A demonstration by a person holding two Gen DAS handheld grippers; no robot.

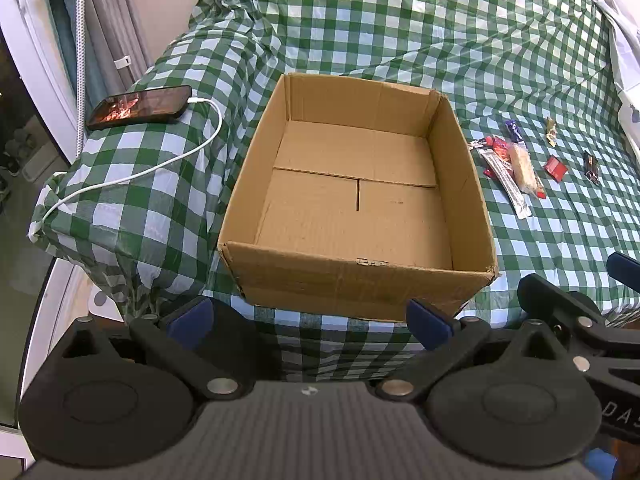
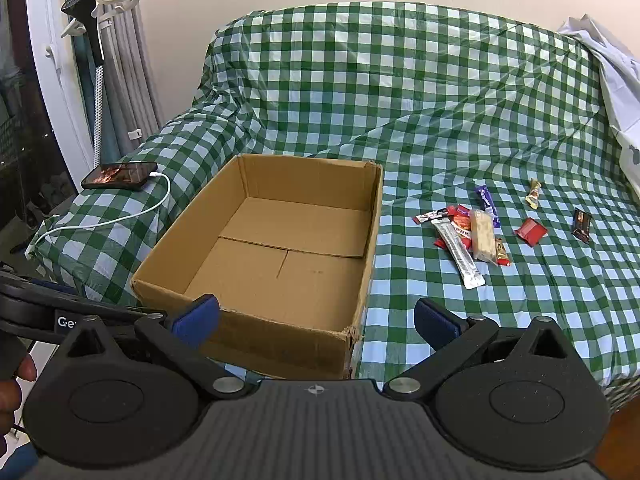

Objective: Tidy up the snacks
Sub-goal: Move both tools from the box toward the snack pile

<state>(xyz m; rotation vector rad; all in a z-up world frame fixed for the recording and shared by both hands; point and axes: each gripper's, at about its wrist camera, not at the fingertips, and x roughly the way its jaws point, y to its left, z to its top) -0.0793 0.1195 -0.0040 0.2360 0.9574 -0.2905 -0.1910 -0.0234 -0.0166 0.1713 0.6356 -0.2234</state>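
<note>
An open, empty cardboard box (image 1: 472, 184) (image 2: 372, 236) sits on a sofa covered with a green checked cloth (image 1: 400, 20) (image 2: 400, 80). To its right lies a pile of wrapped snacks (image 1: 508, 164) (image 2: 468, 236), with a red packet (image 1: 555, 168) (image 2: 530, 232), a dark bar (image 1: 591, 166) (image 2: 582, 224), a purple bar (image 2: 488, 204) and a yellow sweet (image 2: 533, 194) spread beside it. My left gripper (image 1: 310, 320) is open and empty, in front of the box's near wall. My right gripper (image 2: 316, 320) is open and empty, near the box's front right corner.
A phone (image 1: 140, 106) (image 2: 120, 174) lies on the sofa's left armrest with a white charging cable (image 1: 160, 164). Curtains and a white door frame (image 2: 52, 80) stand at the left. A white cloth (image 2: 616, 80) lies at the far right.
</note>
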